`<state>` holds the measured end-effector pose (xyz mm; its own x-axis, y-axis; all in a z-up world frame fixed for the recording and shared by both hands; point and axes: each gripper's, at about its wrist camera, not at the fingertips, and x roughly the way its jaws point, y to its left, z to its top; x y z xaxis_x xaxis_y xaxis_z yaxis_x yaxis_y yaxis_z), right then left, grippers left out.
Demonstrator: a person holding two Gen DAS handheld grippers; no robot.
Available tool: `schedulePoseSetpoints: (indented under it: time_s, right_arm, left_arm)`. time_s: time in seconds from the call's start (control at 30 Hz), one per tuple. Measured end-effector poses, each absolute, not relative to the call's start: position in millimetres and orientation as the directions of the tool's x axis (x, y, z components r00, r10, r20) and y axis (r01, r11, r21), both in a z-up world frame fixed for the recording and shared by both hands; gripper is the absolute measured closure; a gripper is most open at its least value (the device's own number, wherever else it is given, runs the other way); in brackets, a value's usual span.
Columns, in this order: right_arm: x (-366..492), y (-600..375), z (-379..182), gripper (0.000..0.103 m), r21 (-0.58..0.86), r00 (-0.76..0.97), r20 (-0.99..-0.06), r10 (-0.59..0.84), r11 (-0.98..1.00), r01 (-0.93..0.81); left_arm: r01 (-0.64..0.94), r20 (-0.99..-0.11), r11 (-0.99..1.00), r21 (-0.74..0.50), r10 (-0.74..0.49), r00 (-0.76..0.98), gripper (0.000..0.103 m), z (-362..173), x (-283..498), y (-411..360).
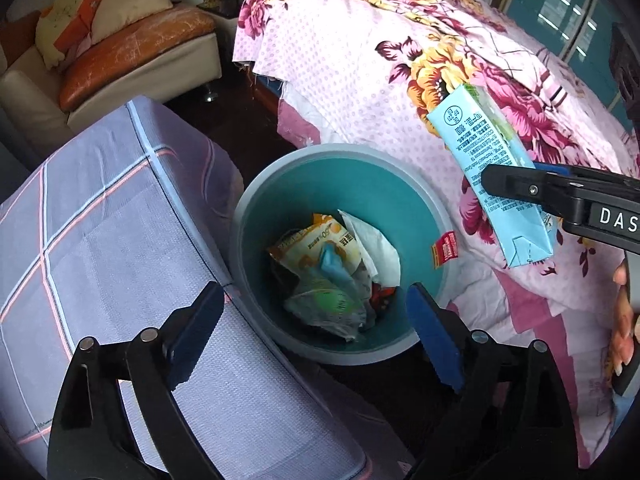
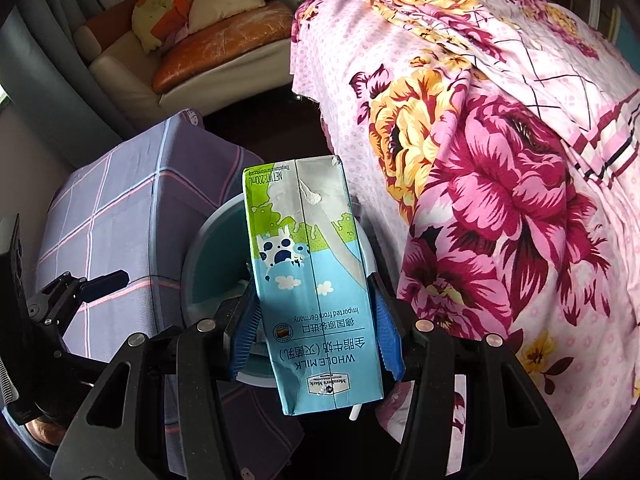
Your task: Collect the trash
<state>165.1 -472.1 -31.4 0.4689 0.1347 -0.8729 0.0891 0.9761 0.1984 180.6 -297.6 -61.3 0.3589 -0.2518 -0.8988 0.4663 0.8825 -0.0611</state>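
Observation:
A light blue whole-milk carton sits upright between the blue pads of my right gripper, which is shut on it. In the left wrist view the same carton hangs tilted over the bed, right of the bin, with the right gripper clamped on it. The round teal bin stands on the floor and holds a snack wrapper, white paper and other crumpled trash. My left gripper is open above the bin's near side with nothing between its fingers. The carton hides most of the bin in the right wrist view.
A bed under a pink floral cover rises right of the bin. A block draped in lilac checked cloth stands close on its left. A sofa with cushions sits at the back left. A person's hand shows at the right edge.

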Motion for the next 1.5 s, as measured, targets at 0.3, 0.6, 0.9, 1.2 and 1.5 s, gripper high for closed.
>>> schedulePoseSetpoints:
  time_s: [0.3,0.6,0.9,1.2,1.5]
  right_arm:
    - [173.0,-459.9,-37.7,0.053,0.196,0.454,-0.879,0.145,0.978,0.069]
    - [185.7,-449.7,-42.3,0.052,0.194,0.436,-0.887,0.152,0.979,0.054]
    - [184.4,-443.9,-36.1,0.026,0.200,0.444,-0.882,0.155,0.978,0.055]
    - [162.4,-428.7,-29.4,0.010,0.157,0.426,-0.896,0.126,0.987,0.037]
    - [130.6,-406.5,-16.8,0.007,0.112,0.437,-0.894,0.095,0.994,0.014]
  left_arm:
    - [0.413,-0.898,0.907,-0.085,-0.249,0.363,0.010,-60.1,184.1,-278.2]
    - [0.394,-0.892,0.914,-0.099,-0.257,0.371,0.010,-57.2,185.2,-267.4]
    - [0.375,-0.887,0.922,-0.094,-0.248,0.389,0.010,-51.3,181.4,-257.0]
    - [0.329,-0.888,0.942,-0.061,-0.202,0.413,0.010,-42.7,170.9,-240.3]
    - [0.285,-0.880,0.956,-0.077,-0.199,0.432,0.004,-32.2,149.8,-213.9]
